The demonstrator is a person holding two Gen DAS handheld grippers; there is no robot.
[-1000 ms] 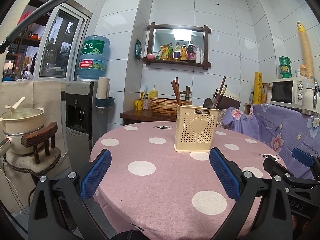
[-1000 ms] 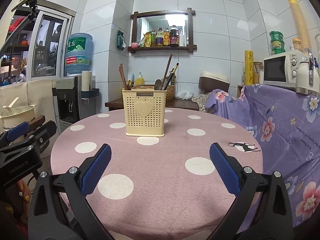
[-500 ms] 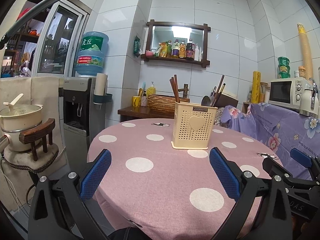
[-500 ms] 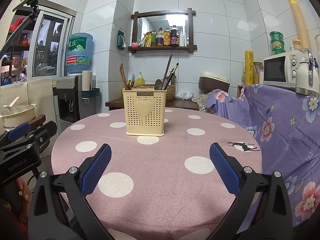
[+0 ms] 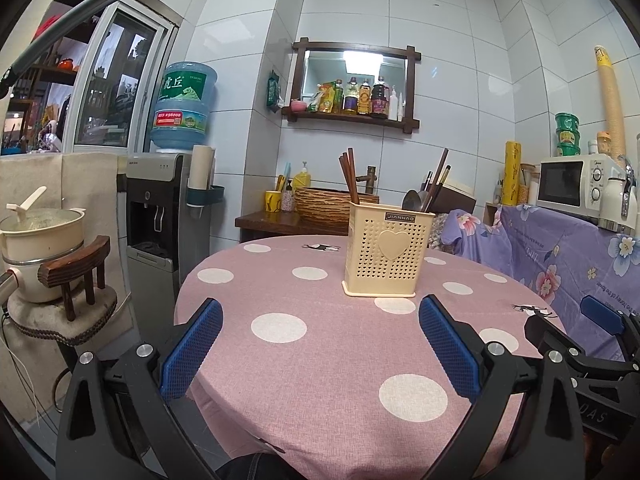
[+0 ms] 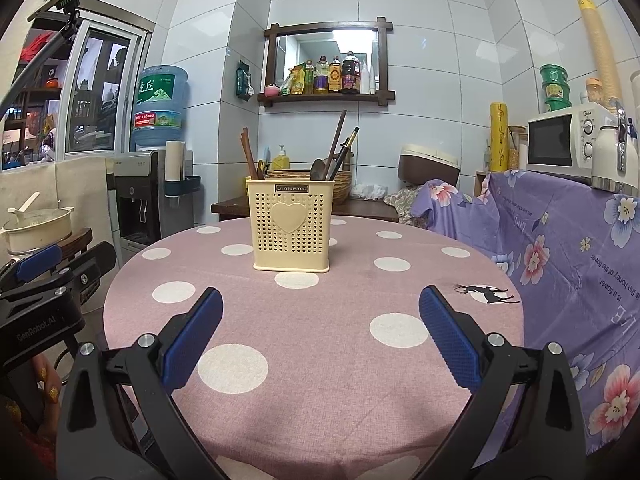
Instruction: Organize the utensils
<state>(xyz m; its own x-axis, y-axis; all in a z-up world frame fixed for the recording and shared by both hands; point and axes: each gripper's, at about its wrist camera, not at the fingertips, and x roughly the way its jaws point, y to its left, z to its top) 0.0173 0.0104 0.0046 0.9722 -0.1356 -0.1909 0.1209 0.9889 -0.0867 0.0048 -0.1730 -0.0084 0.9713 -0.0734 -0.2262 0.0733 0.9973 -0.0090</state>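
Standing on the polka-dot tablecloth [image 6: 320,344], the cream utensil holder [image 6: 291,229] has chopsticks [image 6: 249,154] inside; left gripper [image 5: 320,344] and right gripper [image 6: 320,340] gape wide, empty.

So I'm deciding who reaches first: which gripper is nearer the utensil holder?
Right, though only slightly. The right gripper faces the utensil holder almost head-on across the table. The left gripper is off to the holder's left. Both are open.

Utensil [image 6: 335,142] lower ends inside holder [image 6: 291,227]
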